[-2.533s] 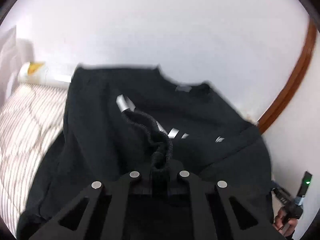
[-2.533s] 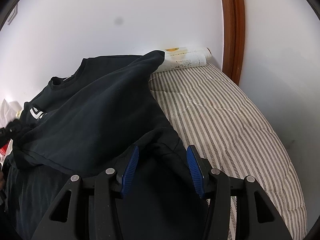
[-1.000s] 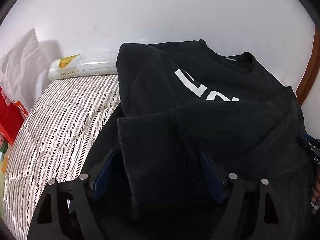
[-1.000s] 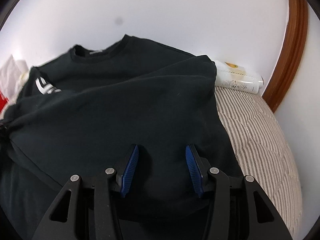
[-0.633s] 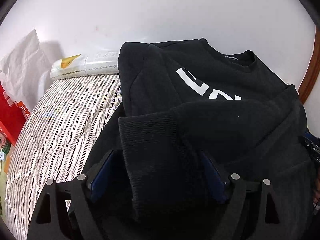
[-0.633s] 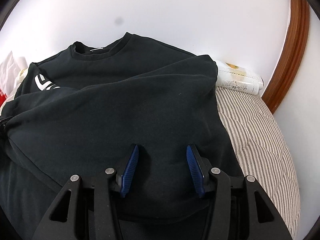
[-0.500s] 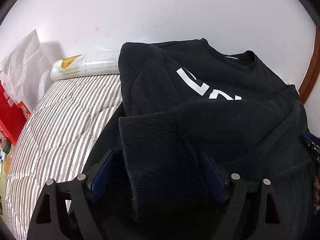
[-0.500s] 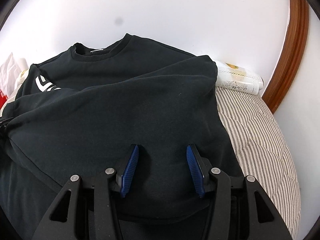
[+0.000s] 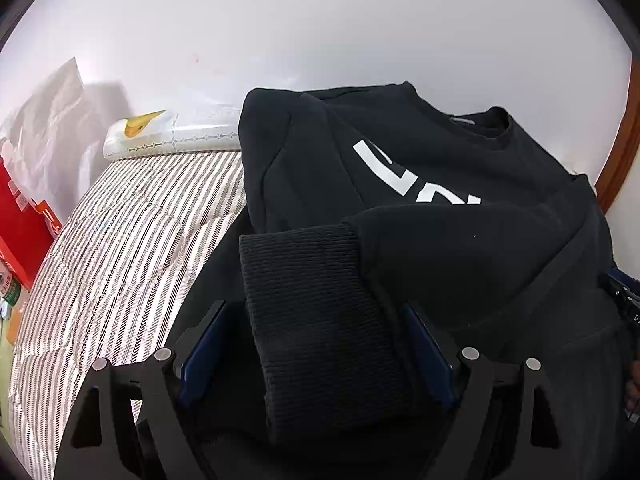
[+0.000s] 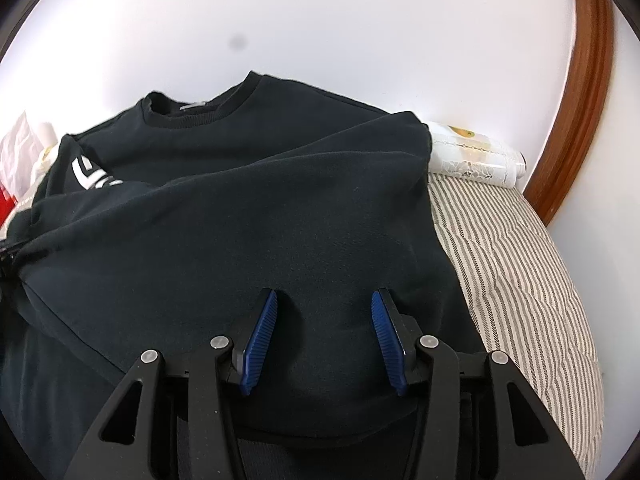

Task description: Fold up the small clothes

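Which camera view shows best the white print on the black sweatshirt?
The left wrist view: the white print is large across the black sweatshirt. In the right wrist view only a small corner shows, at the far left.

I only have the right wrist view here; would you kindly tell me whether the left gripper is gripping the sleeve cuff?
Observer: No. The left gripper is open, and the ribbed cuff lies loose between its fingers.
Operator: Thank you. Where does that cuff end up?
Observer: The sleeve is folded across the sweatshirt, and its cuff ends near the garment's left edge, beside the striped mattress.
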The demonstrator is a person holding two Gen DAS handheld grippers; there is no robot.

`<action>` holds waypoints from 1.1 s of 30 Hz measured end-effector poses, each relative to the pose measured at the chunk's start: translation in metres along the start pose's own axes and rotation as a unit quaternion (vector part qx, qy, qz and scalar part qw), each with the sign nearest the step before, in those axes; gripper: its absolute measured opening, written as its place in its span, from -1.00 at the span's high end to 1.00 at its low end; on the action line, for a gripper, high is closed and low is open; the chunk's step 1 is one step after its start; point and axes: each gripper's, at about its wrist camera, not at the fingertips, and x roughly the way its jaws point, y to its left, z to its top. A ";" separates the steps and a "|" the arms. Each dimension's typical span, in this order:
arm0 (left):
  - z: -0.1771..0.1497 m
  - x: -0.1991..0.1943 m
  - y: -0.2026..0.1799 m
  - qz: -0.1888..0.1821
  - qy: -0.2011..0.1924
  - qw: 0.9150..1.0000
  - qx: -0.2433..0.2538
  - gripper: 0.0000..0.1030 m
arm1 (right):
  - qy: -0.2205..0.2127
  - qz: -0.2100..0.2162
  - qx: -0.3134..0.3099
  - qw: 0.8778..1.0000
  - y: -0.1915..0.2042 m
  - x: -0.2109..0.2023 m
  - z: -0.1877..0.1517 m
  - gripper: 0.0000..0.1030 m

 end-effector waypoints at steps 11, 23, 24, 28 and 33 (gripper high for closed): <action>-0.005 -0.023 0.010 -0.035 -0.012 0.999 -0.020 -0.68 | 0.003 -0.046 0.006 0.999 -0.009 -0.014 -0.009 0.08; -0.024 -0.078 0.028 -0.036 -0.024 0.999 -0.024 -0.68 | -0.005 -0.029 0.049 0.998 -0.027 -0.109 -0.050 -0.10; -0.032 -0.087 0.032 -0.033 -0.025 0.999 -0.018 -0.68 | -0.002 -0.034 0.051 0.998 -0.032 -0.116 -0.058 -0.13; -0.063 -0.116 0.049 -0.020 -0.021 1.000 -0.005 -0.65 | 0.020 -0.041 0.059 0.997 -0.044 -0.133 -0.088 -0.17; -0.110 -0.146 0.071 -0.009 -0.005 1.000 -0.007 -0.65 | 0.039 -0.049 0.062 0.996 -0.052 -0.155 -0.135 -0.18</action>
